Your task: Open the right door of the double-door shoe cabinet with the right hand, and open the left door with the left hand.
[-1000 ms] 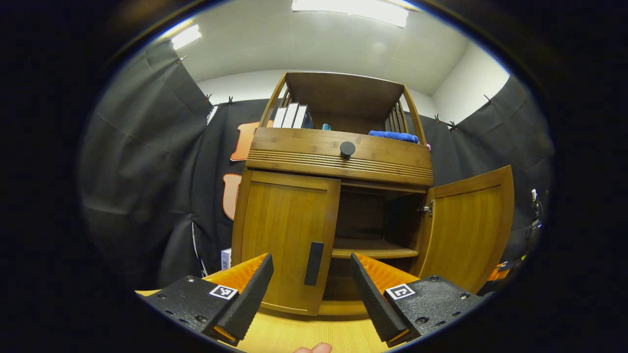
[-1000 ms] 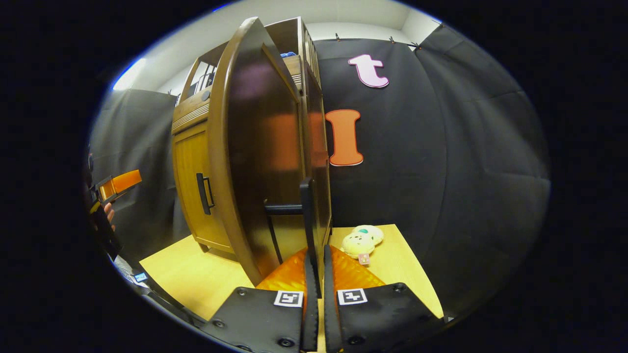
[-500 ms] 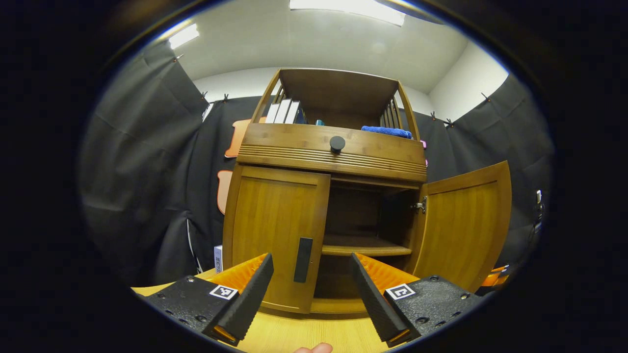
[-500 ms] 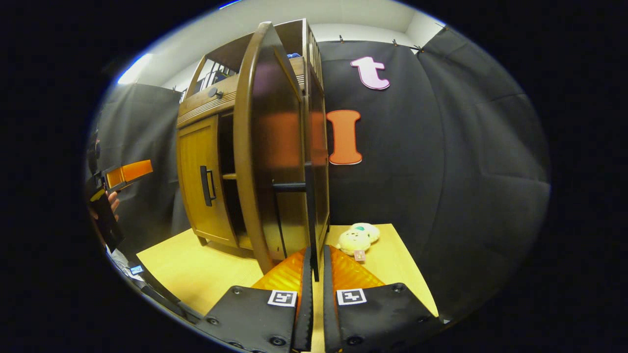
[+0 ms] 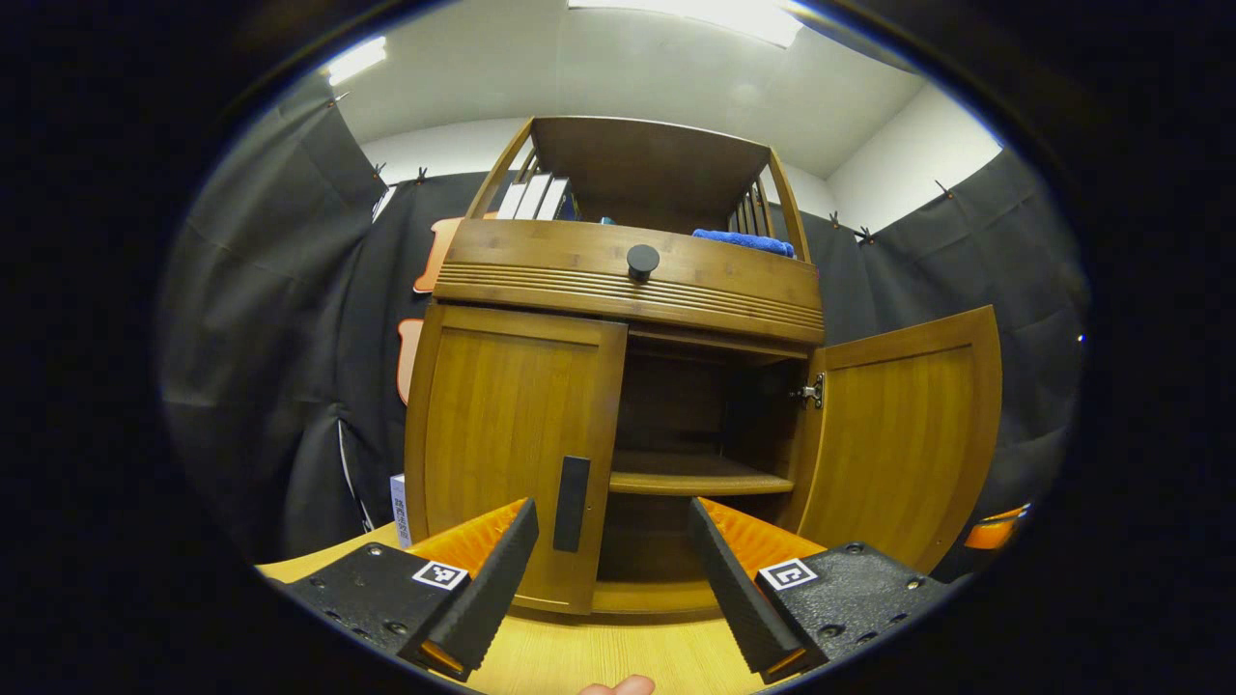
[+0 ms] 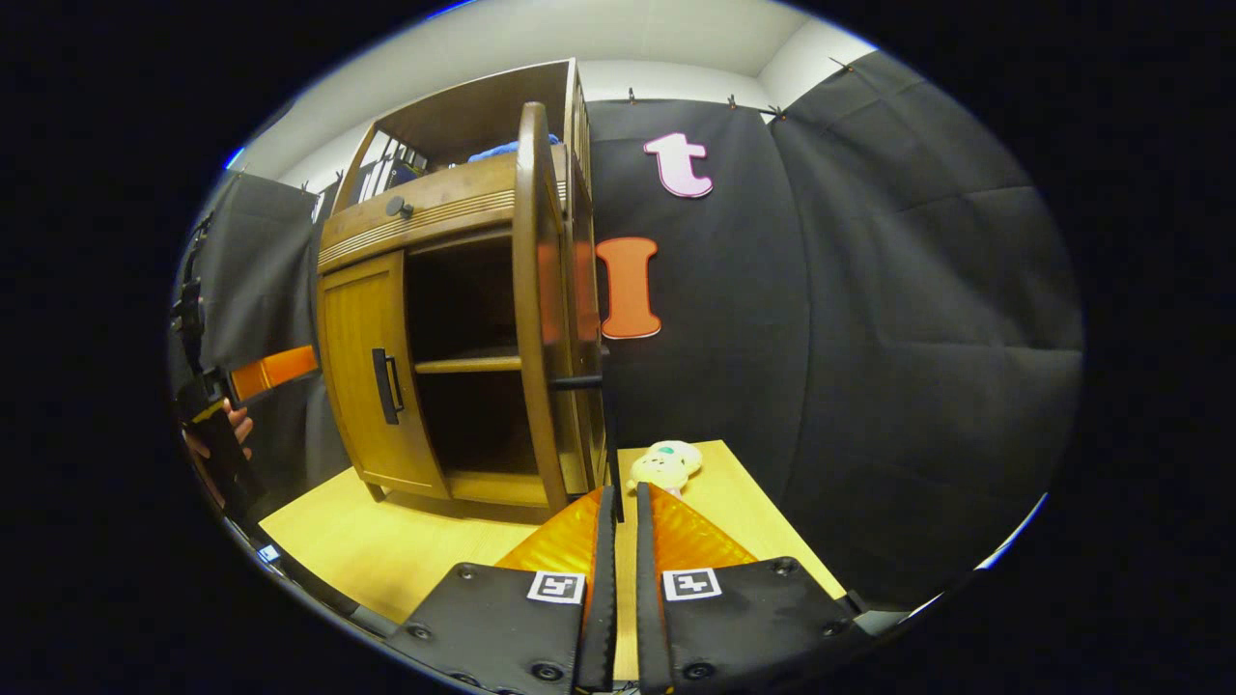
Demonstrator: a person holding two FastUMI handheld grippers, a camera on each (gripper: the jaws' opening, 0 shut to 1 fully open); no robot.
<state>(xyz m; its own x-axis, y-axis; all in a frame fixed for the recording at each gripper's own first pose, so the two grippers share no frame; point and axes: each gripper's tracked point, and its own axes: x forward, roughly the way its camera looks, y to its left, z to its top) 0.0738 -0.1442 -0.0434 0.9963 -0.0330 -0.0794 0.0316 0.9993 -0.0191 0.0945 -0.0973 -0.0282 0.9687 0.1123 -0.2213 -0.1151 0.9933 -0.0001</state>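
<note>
The wooden shoe cabinet point(image 5: 628, 280) stands on a light table. Its left door point(image 5: 507, 434) is closed, and that door's black handle point(image 5: 572, 502) lies a short way ahead of my left gripper point(image 5: 613, 579), which is open and holds nothing. The right door point(image 5: 898, 434) is swung wide, baring the inner shelf point(image 5: 695, 478). In the right gripper view the right door point(image 6: 534, 309) shows edge-on. My right gripper point(image 6: 618, 502) is shut on its thin black handle point(image 6: 606, 425). The left gripper point(image 6: 261, 372) and a hand point(image 6: 217, 434) show at far left.
A drawer with a round black knob point(image 5: 642, 261) sits above the doors. Books point(image 5: 531, 198) and a blue cloth point(image 5: 744, 239) lie on the top shelf. A plush toy point(image 6: 666, 463) lies on the table point(image 6: 386, 550) by the cabinet's right side. A small white box point(image 5: 398, 507) stands at its left.
The right door has swung farther open with my right gripper on its handle. My left gripper has come a little closer to the cabinet, and the left handle has shifted leftward in its view.
</note>
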